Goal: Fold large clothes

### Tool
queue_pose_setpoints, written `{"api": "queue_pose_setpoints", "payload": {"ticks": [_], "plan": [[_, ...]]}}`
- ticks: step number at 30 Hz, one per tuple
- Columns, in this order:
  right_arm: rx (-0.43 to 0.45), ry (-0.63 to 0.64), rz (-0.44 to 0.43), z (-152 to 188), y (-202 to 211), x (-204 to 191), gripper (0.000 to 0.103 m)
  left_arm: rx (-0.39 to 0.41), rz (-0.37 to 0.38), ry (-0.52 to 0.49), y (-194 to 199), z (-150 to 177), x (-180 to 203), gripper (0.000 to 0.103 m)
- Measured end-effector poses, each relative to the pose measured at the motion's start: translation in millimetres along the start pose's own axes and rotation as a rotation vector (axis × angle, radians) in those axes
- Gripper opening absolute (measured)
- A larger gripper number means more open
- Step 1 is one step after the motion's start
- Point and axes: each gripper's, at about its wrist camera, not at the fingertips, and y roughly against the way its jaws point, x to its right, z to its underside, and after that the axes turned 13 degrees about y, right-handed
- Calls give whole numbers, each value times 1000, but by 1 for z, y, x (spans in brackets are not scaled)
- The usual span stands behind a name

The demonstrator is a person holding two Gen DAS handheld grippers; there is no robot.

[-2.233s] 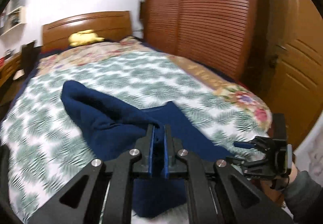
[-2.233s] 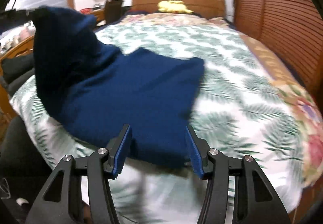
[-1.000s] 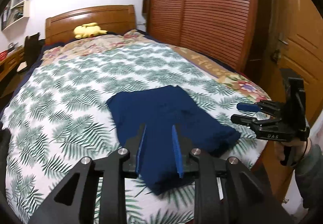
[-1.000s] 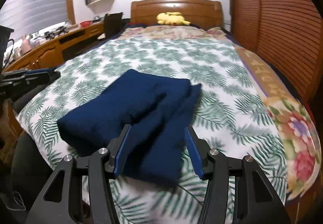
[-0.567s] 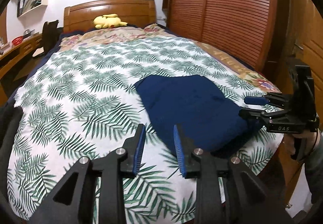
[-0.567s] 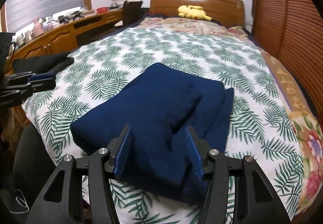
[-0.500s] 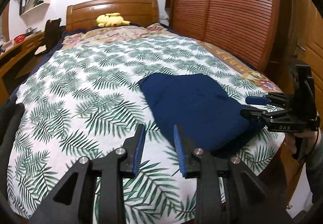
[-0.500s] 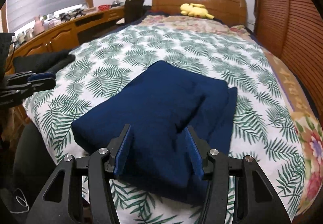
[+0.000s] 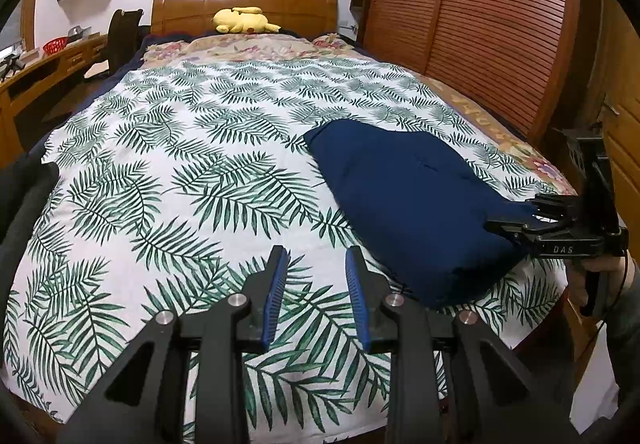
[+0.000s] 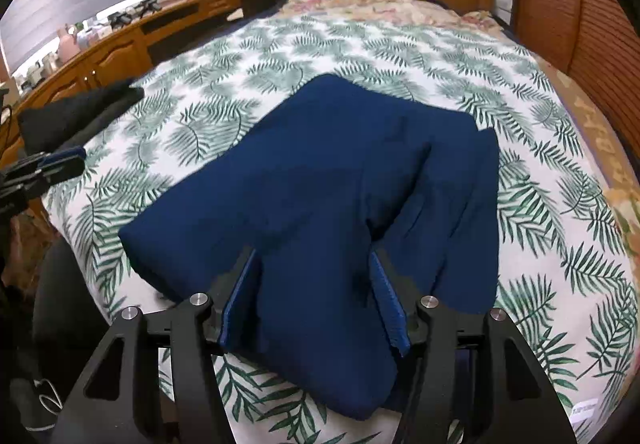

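The left gripper's fingers (image 9: 276,292) stand a little apart with nothing between them, over bare bedspread beside the navy garment (image 10: 320,196). The right gripper's fingers (image 10: 240,296) are spread wider, and their jaws have just been opening; the garment's near edge shows between them, though no pad visibly presses on it. Seen from the left wrist, the right gripper (image 9: 516,218) hovers at the garment's near corner, held by a hand (image 9: 600,276).

The garment lies near the foot of the bed (image 9: 180,164), on the wardrobe side, as a compact stack of layers. One narrower layer sticks out along the side of the stack toward the wardrobe, so the edges are not quite flush. Judging by this, the folding looks nearly finished; squaring up that layer, or one more fold, may be what is left.

On the side of the garment away from the wardrobe, a dark cloth (image 10: 80,112) lies at the bed's edge, well apart. Beyond, a yellow plush toy (image 9: 242,20) rests against the headboard (image 9: 240,0), and the slatted wardrobe (image 9: 480,24) runs alongside. Nothing stands in the way around the garment.
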Motion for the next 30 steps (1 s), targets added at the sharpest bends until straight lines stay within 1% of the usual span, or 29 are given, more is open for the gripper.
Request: {"api": "queue_pose_setpoints", "payload": {"ticks": [3,10,12,14,17,18,20,23,26,28,30], "plan": [[-7,10,3,2,-2,-3,58,-7,0,0,-1,2,0,28],[-9,2,-19,8,-5,1,58,-12,-4,-2,-3,4,-1,28],[-9,17,-33,9,-4,-1,44,-12,-4,-1,-4,4,-2,28],[-9,41,-47,9,-2,-6,24,-15,-2,-2,-4,5,-1,28],[12,51,-50,8,7,-4,12,-19,2,-4,-6,5,0,28],[21,51,-50,7,10,-4,10,-21,3,-6,-7,5,1,29],[49,63,-26,5,22,-4,8,-25,7,-13,-8,6,3,29],[85,92,30,1,44,-4,7,-25,13,-25,-8,5,8,29],[105,90,82,3,64,5,6,-23,19,-36,-7,5,13,29],[93,73,115,11,69,15,6,-23,24,-40,-8,4,13,29],[50,48,166,25,65,27,6,-22,29,-45,-9,2,17,29]]}}
